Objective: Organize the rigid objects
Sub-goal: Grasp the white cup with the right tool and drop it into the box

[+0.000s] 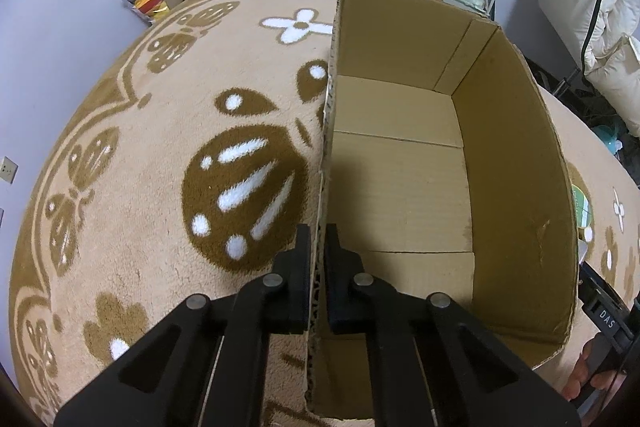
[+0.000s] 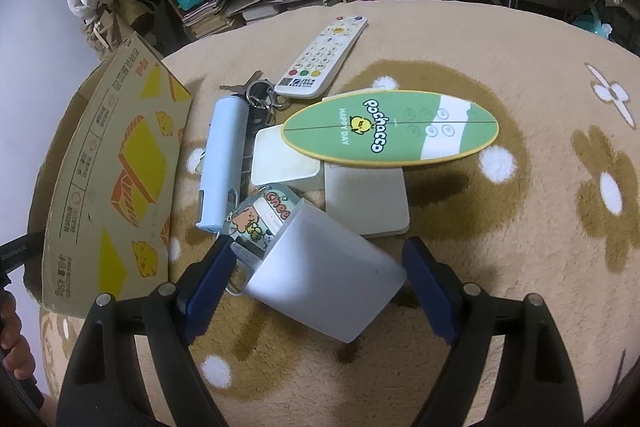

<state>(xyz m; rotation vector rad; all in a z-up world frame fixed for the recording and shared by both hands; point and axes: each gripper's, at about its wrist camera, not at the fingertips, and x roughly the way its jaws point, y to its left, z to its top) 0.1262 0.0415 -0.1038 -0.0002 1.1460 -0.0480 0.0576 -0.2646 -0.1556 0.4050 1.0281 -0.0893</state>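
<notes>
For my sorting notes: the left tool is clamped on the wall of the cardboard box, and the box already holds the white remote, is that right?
Not quite. The left tool is clamped on the cardboard box wall, but the left wrist view shows nothing inside the box. The right wrist view shows the white remote lying on the rug.

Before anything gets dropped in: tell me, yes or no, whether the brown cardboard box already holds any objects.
No: the left wrist view shows the brown cardboard box with only its bare floor flaps inside.
</notes>
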